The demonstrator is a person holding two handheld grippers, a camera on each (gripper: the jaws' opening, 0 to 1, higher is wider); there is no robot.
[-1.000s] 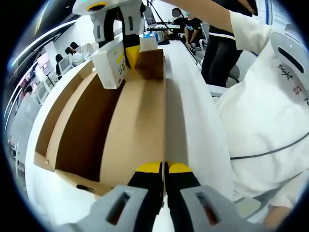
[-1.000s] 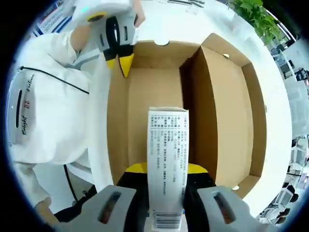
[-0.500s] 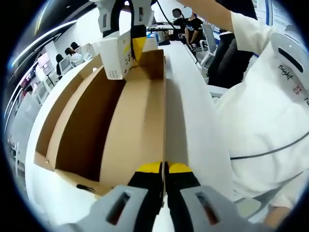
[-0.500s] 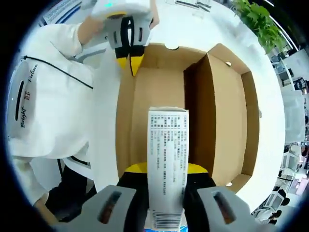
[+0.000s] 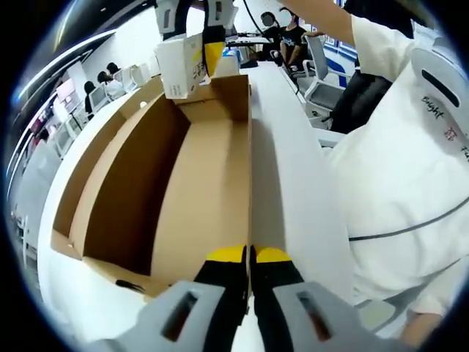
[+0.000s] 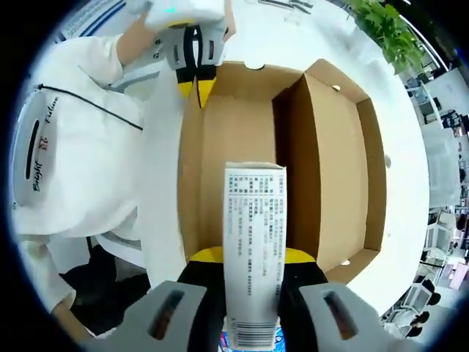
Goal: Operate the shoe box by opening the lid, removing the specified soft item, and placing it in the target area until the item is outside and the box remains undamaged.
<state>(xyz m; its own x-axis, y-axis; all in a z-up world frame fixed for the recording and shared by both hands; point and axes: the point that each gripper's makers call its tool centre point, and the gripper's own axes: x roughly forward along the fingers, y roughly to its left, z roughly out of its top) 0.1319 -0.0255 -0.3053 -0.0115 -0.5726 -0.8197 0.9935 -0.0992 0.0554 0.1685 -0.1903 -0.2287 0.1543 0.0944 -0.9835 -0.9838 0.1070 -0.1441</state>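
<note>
- Left gripper view: the left gripper [image 5: 249, 257] has its yellow-tipped jaws pressed together on the near edge of the white lid [image 5: 289, 183], which lies open flat beside the shoe box [image 5: 198, 183].
- The brown cardboard box sits on the white bench [image 5: 66, 293]; its inside is bare.
- At the far end, the right gripper [image 5: 192, 44] hangs above the box rim with a white packet [image 5: 178, 66] clamped in its jaws, clear of the box.
- A person in a white shirt [image 5: 410, 183] stands to the right; other people sit far behind.
- Right gripper view: the right gripper [image 6: 253, 257] grips the white packet [image 6: 253, 242], printed with small text, between its jaws, above the open shoe box [image 6: 278, 161].
- The left gripper [image 6: 198, 77] shows at the top, jaws closed on the lid's [image 6: 165, 183] edge at the box's far end.
- A green plant [image 6: 385, 29] stands at the upper right, beyond the bench [image 6: 410, 191].
</note>
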